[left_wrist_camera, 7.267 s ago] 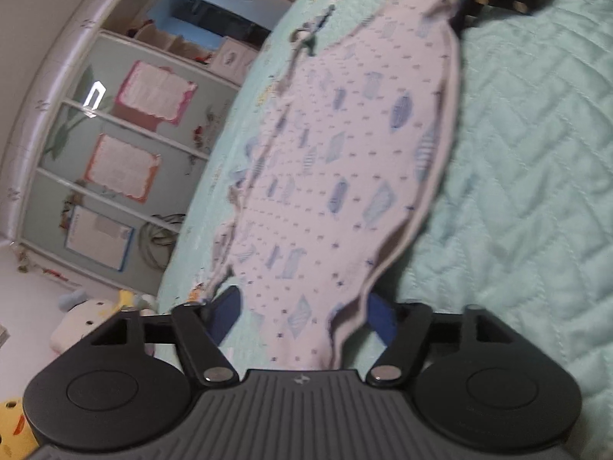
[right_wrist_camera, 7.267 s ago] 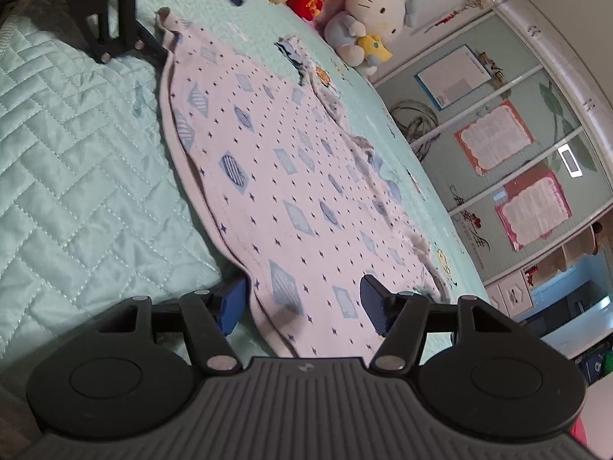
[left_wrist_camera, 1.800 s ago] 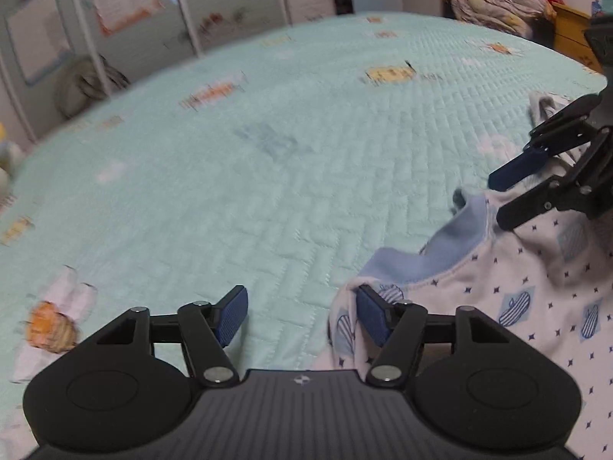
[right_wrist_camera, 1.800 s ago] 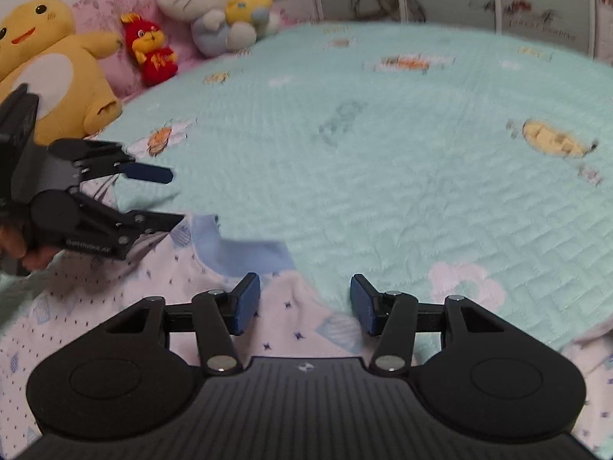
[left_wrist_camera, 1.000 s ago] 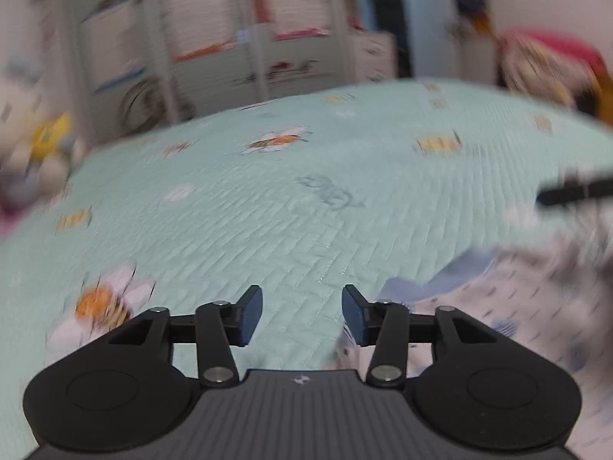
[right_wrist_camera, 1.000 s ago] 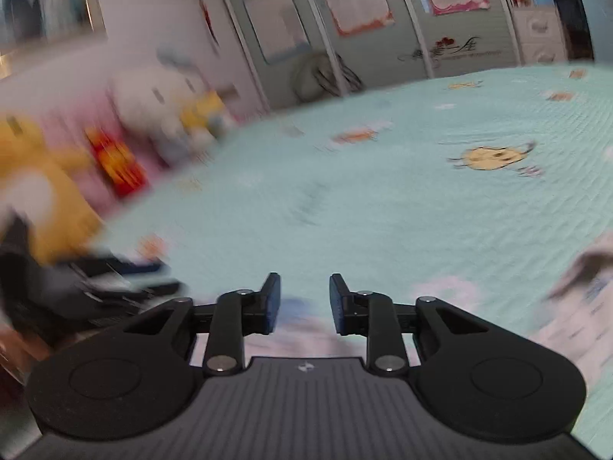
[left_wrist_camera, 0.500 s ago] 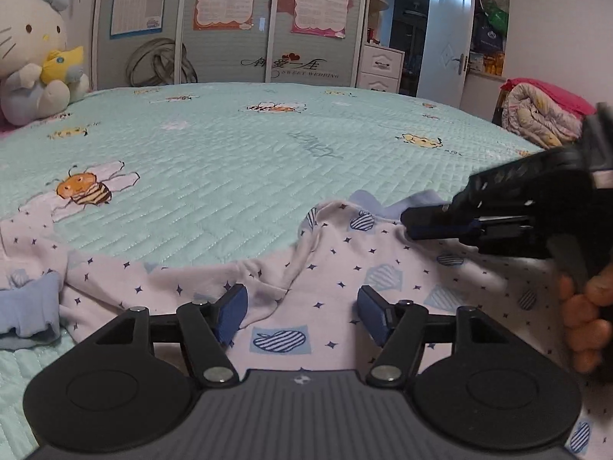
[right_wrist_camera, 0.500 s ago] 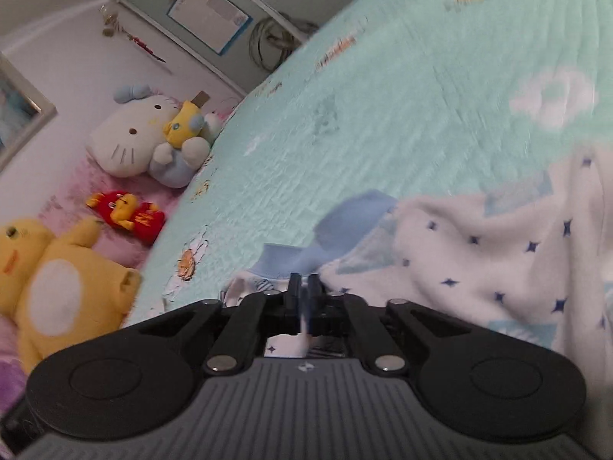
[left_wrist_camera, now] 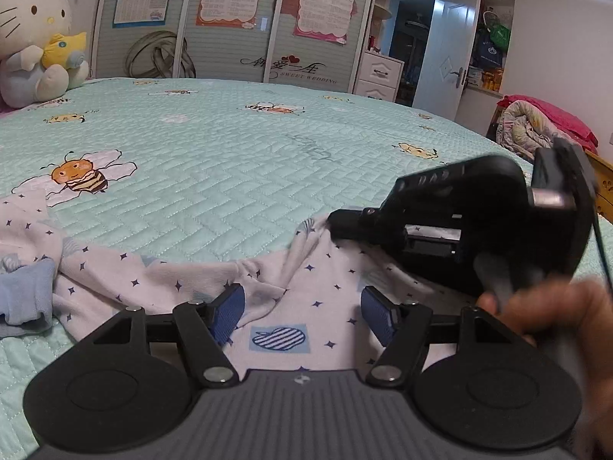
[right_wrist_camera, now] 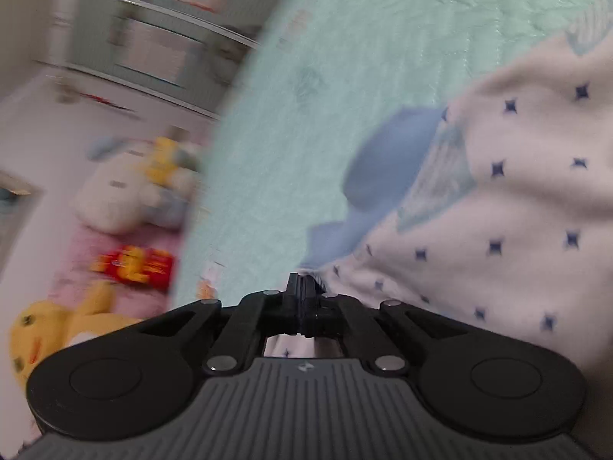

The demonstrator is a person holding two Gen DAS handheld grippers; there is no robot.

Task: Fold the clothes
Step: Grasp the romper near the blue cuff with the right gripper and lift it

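While left claw (left_wrist_camera: 302,312) opens astride garment (left_wrist_camera: 276,291), right claw (right_wrist_camera: 302,291) pinches its edge.

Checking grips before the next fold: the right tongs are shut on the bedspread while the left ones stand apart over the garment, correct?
Not quite. The right tongs are shut on the garment, not the bedspread; the right wrist view shows it. The left tongs do stand apart, opening, over the garment.

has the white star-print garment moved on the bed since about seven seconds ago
Yes. The garment, then spread long across the quilt, now lies bunched at its near edge, pinched by the right gripper.
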